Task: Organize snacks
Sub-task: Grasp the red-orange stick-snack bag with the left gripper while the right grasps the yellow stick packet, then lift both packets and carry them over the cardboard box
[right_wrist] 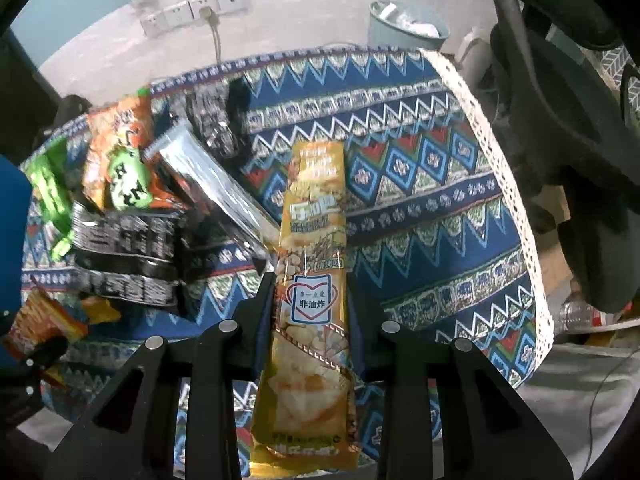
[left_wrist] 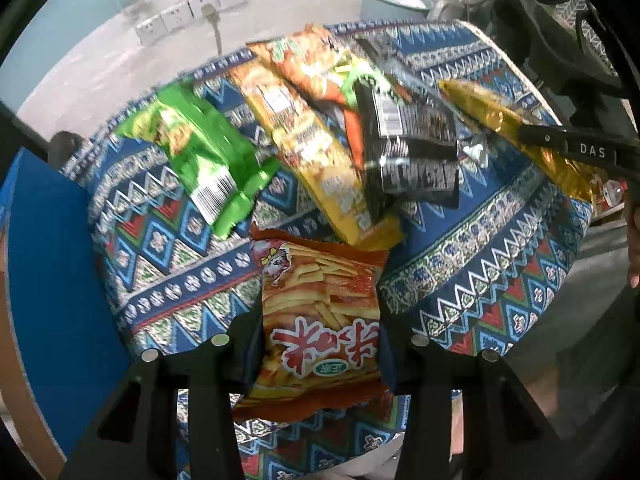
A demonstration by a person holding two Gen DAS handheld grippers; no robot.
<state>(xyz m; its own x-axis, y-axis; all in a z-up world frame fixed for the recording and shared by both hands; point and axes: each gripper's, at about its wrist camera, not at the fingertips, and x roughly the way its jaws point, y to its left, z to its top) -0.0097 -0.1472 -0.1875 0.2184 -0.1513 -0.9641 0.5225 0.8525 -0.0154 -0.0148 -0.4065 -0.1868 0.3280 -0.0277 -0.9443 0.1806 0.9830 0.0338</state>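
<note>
My left gripper [left_wrist: 320,340] is shut on an orange-red fries snack bag [left_wrist: 316,312] and holds it over the patterned blue tablecloth [left_wrist: 480,240]. My right gripper [right_wrist: 312,304] is shut on a long gold snack pack [right_wrist: 312,280]; it also shows in the left wrist view [left_wrist: 516,136] at the right, held above the cloth. On the cloth lies a pile: a green bag [left_wrist: 204,152], a long yellow pack [left_wrist: 316,152], an orange bag [left_wrist: 316,64] and black packs [left_wrist: 412,148]. The right wrist view shows the same pile at the left [right_wrist: 128,240].
A blue board [left_wrist: 48,260] stands at the table's left side. A grey bin [right_wrist: 404,24] and wall sockets [right_wrist: 192,12] are behind the table. A dark chair [right_wrist: 560,120] stands at the right, past the lace edge [right_wrist: 516,200].
</note>
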